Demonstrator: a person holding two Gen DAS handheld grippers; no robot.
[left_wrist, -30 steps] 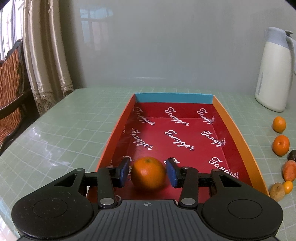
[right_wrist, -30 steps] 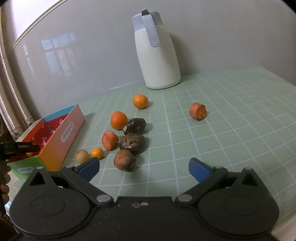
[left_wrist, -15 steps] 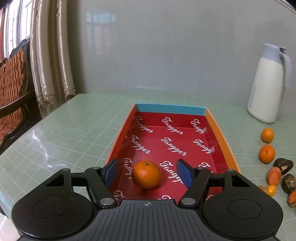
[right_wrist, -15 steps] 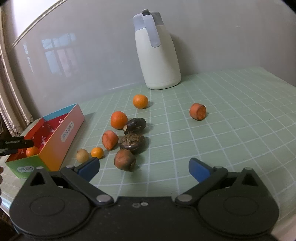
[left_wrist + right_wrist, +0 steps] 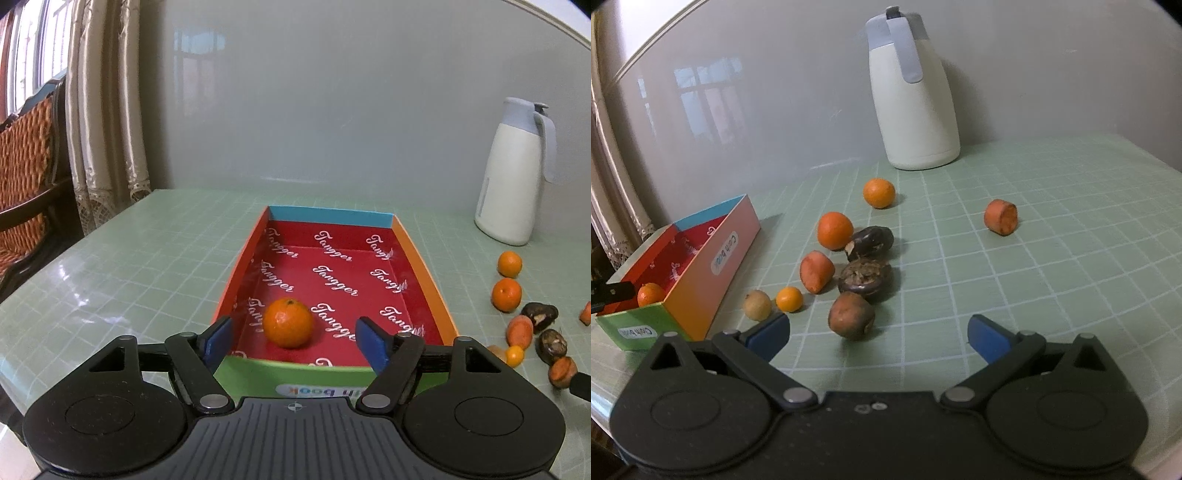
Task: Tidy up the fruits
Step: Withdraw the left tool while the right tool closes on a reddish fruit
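Observation:
An orange (image 5: 288,323) lies inside the red-lined box (image 5: 424,273) near its front end; it also shows in the right wrist view (image 5: 650,294). My left gripper (image 5: 295,341) is open and empty, held just before the box's front wall. My right gripper (image 5: 877,332) is open and empty above the table. Ahead of it lie two oranges (image 5: 834,230) (image 5: 879,192), carrot pieces (image 5: 816,271) (image 5: 1001,216), dark chestnut-like fruits (image 5: 865,278) (image 5: 871,239), a brown round fruit (image 5: 851,319), a small kumquat (image 5: 789,299) and a pale longan (image 5: 758,304).
A white thermos jug (image 5: 912,96) stands at the back by the wall. The table (image 5: 1052,221) has a green gridded top. A curtain (image 5: 107,110) and a wooden chair (image 5: 26,155) stand left of the table.
My left gripper let go of the orange, opened wide and pulled back and up out of the box. The orange stays in the box. The right gripper has barely moved.

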